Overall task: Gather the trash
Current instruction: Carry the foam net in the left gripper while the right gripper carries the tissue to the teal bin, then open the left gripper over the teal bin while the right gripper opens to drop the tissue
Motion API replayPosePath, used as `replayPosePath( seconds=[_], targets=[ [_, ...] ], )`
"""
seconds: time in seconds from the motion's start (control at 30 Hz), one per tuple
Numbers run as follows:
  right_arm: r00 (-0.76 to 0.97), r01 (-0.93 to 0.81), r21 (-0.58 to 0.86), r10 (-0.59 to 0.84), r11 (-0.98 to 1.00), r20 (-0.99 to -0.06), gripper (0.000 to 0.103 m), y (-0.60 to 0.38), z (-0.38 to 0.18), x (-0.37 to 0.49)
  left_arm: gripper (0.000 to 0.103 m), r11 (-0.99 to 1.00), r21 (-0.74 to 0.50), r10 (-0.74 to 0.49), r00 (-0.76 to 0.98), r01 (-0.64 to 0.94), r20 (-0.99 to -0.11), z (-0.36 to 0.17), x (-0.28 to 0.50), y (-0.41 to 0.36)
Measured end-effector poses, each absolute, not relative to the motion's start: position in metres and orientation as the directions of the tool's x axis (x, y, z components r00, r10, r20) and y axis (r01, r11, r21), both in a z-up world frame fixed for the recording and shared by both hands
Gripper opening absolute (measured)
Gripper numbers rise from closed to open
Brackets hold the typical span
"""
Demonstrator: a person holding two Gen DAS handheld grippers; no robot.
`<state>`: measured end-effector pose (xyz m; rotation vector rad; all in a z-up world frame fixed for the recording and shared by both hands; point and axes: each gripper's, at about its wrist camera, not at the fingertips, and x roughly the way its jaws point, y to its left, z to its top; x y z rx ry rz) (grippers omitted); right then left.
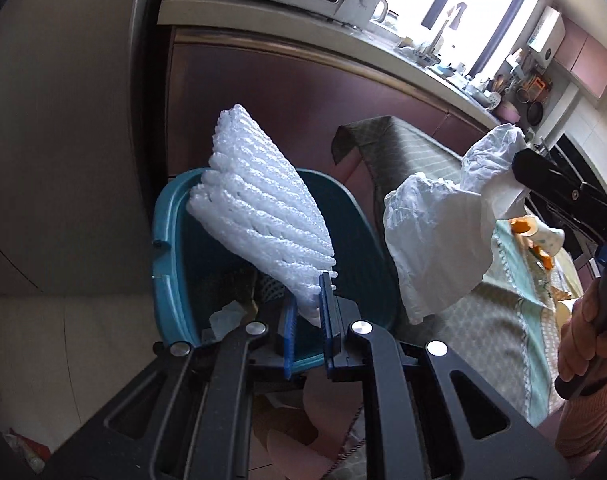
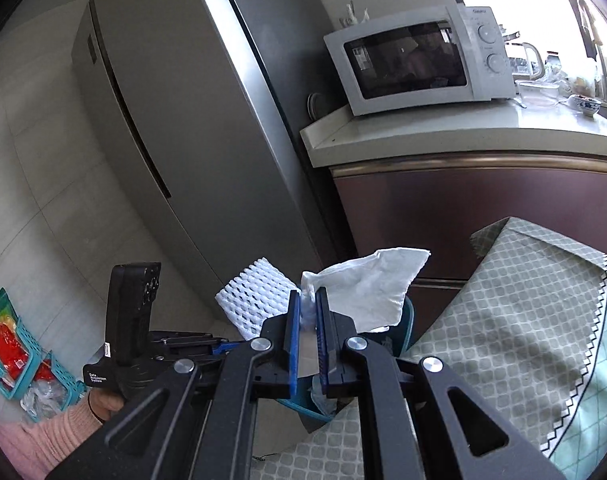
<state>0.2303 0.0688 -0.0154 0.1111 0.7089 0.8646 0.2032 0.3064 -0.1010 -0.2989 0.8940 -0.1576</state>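
My left gripper (image 1: 308, 300) is shut on a white foam fruit net (image 1: 259, 204) and holds it over the open teal trash bin (image 1: 359, 248) on the floor. The net also shows in the right wrist view (image 2: 255, 296). My right gripper (image 2: 308, 300) is shut on a crumpled white tissue (image 2: 367, 288), which also shows in the left wrist view (image 1: 435, 236), to the right of the bin and above the table edge. The bin holds some scraps (image 1: 225, 314).
A table with a green checked cloth (image 2: 515, 320) stands right of the bin, with orange peel and a small cup (image 1: 543, 236) on it. A grey fridge (image 2: 175, 128) is behind the bin. A counter with a microwave (image 2: 415, 64) is at the back. A teal basket (image 2: 27, 360) lies on the floor.
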Motion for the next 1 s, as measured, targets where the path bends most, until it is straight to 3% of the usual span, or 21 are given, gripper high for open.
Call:
replayPosePath(
  seconds=[0.3,0.57,0.7,1.0],
  targets=[
    [0.365,-0.639,0.345,0.666,0.687,-0.651,0.007,0.110,-0.059,0.256,0.012,0.955,-0.295,-0.229,0.554,-0.031,-0.800,-0.133,0.218,0.323],
    [0.269,-0.595,0.369,0.610,0.714,-0.745,0.017,0.131,-0.094,0.277,0.017,0.964,-0.263,-0.200,0.521,-0.047,-0.829,-0.144,0.228,0.309],
    [0.254,-0.575,0.402,0.622,0.713,-0.741,0.029,0.127,-0.097,0.282,0.017,0.959,-0.278,-0.206,0.534,-0.057,-0.820,-0.144,0.227,0.302],
    [0.286,-0.580,0.399,0.635,0.711,-0.718,0.029,0.101,-0.086,0.266,0.019,0.949,-0.316,-0.258,0.593,0.008,-0.762,-0.116,0.213,0.277]
  ],
)
